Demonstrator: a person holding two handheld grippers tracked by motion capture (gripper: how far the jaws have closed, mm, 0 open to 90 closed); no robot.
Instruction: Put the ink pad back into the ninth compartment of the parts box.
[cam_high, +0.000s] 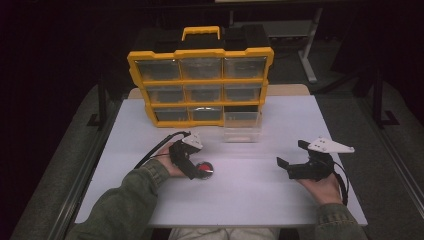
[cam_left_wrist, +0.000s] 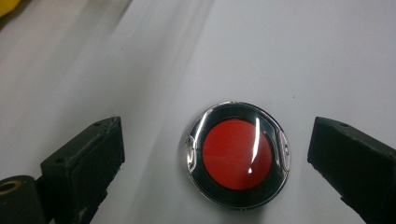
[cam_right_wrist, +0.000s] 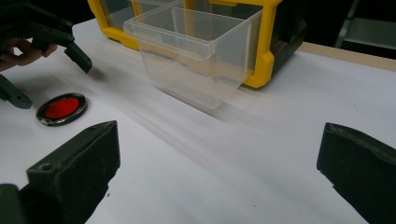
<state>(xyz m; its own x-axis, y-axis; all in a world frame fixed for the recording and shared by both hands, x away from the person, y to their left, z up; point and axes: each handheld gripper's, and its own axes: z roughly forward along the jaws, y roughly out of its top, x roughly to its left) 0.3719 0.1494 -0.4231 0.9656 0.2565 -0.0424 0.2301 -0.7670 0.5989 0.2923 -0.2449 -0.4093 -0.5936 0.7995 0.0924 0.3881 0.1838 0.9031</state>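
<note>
Red disc (cam_left_wrist: 237, 155): round, red centre, black ring, clear glossy cover; lies flat on the white desk (cam_high: 250, 195), left of the middle and nearer the front edge than the back edge.
Left claw (cam_high: 199, 171): held over the red disc, pointing down at it; jaws wide apart, one on each side of the disc, neither pad touching it; nothing gripped.
Left claw, own view: both black jaws rise from the bottom with the disc lying between them, clear desk showing on both sides of it.
Right claw (cam_high: 291, 155): near the right edge of the desk, well apart from the disc, lying roughly level and pointing toward the middle; jaws wide apart, nothing between them.
Clear drawer (cam_right_wrist: 194, 56): transparent plastic bin, pulled out and standing on the desk just in front of the organiser's lower right corner.
Yellow organiser (cam_high: 200, 86): stands upright at the back edge, three rows of clear drawers, carrying handle on top.
</note>
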